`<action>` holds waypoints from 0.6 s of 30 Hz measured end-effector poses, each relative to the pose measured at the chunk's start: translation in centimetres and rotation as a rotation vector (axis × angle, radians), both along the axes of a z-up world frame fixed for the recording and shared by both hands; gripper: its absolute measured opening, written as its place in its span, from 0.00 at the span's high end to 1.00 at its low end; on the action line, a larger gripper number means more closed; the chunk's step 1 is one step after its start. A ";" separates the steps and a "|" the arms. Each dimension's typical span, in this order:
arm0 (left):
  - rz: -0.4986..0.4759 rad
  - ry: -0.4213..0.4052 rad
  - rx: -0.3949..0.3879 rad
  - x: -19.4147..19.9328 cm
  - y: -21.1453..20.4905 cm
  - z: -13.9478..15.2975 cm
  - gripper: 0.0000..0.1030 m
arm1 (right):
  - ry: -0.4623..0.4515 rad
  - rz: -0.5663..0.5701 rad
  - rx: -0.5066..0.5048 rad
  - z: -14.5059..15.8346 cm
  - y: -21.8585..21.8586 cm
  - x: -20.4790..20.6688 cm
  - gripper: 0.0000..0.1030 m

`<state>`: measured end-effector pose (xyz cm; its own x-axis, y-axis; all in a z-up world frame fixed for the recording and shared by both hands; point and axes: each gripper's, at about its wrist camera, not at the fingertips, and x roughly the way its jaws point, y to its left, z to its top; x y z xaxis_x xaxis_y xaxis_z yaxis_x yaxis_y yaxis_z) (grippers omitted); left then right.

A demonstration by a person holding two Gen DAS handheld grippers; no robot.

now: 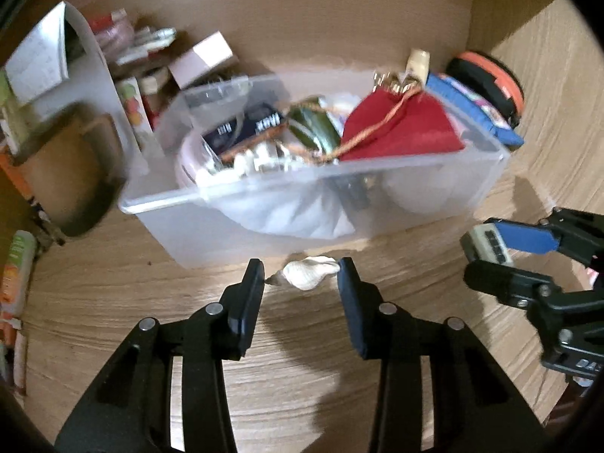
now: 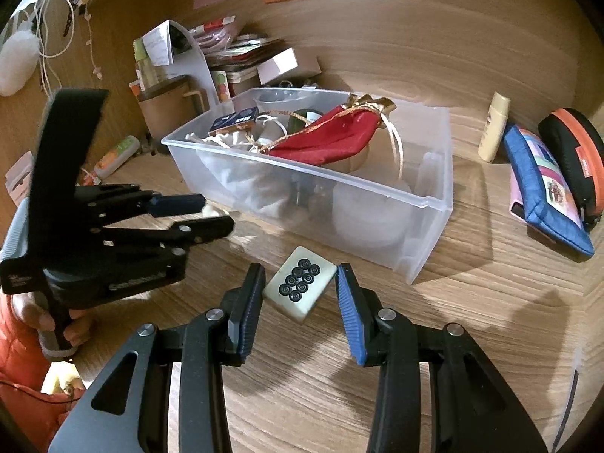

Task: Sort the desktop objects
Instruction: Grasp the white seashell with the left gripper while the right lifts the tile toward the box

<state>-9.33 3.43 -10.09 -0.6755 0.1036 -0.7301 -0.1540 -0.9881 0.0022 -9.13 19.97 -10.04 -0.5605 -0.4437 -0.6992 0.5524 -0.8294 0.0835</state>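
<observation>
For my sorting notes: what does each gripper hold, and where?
Left gripper holds the seashell by its ends; right gripper holds the mahjong tile by opposite edges.

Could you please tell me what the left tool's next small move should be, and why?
Probably lift the left tool above the front wall of the clear bin. It is shut on the white shell just outside that wall, low over the desk, and the bin already holds other small items.

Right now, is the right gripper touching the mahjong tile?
Touching. In the right wrist view the tile sits wedged between the right gripper pads, with opposite corners pressed against each. The left wrist view also shows it clamped.
</observation>
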 end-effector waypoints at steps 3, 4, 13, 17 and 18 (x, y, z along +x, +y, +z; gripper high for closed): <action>-0.013 0.032 -0.001 0.5 -0.1 1.2 0.62 | 0.012 -0.007 0.000 0.5 -0.1 0.1 0.65; -0.018 0.040 -0.002 0.7 -0.1 1.5 0.62 | 0.021 -0.009 0.000 0.9 -0.1 0.2 0.65; -0.057 0.109 -0.010 1.8 -1.0 4.7 0.62 | 0.101 -0.048 -0.034 4.0 0.4 0.6 0.66; -0.044 0.126 0.054 1.8 -2.4 6.2 0.62 | 0.131 -0.054 -0.061 5.5 0.6 0.5 0.66; -0.042 0.128 0.074 1.7 -2.9 6.7 0.62 | 0.138 -0.057 -0.066 5.9 0.7 0.4 0.66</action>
